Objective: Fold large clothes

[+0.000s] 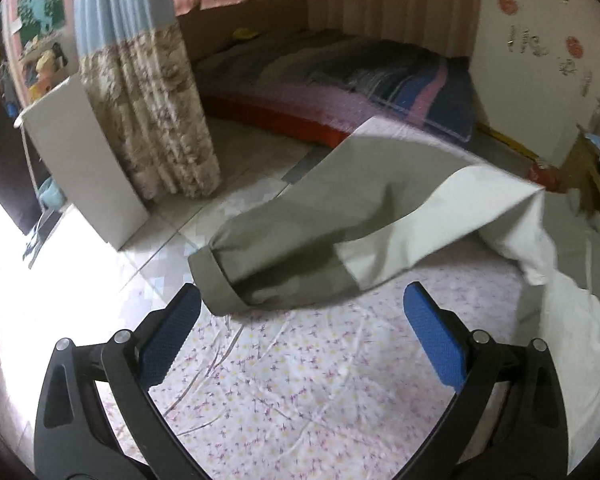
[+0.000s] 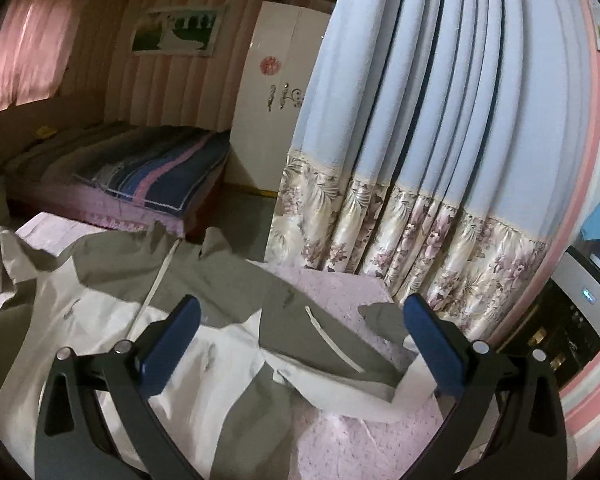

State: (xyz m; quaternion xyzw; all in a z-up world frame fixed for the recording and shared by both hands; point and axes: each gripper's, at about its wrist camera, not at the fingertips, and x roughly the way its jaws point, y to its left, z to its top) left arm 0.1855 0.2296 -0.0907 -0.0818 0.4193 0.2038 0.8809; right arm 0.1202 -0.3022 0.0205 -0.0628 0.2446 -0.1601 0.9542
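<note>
A large olive-and-cream jacket lies on a floral bedsheet [image 1: 284, 384]. In the left wrist view its olive sleeve [image 1: 292, 236] with a folded cuff [image 1: 216, 284] stretches just ahead of my open, empty left gripper [image 1: 302, 320]; the cuff lies by the left fingertip [image 1: 184, 308]. In the right wrist view the jacket's body [image 2: 204, 360] lies rumpled under my open, empty right gripper [image 2: 302, 320], with a cream drawstring [image 2: 332, 344] and a cream sleeve [image 2: 360, 392] between the fingers.
A blue-and-floral curtain [image 2: 432, 140] hangs close on the right, and shows in the left wrist view [image 1: 140, 92]. A second bed with a striped blanket [image 2: 148, 172] stands behind. A white board [image 1: 80, 160] leans on the floor. A dark appliance [image 2: 572, 328] sits at right.
</note>
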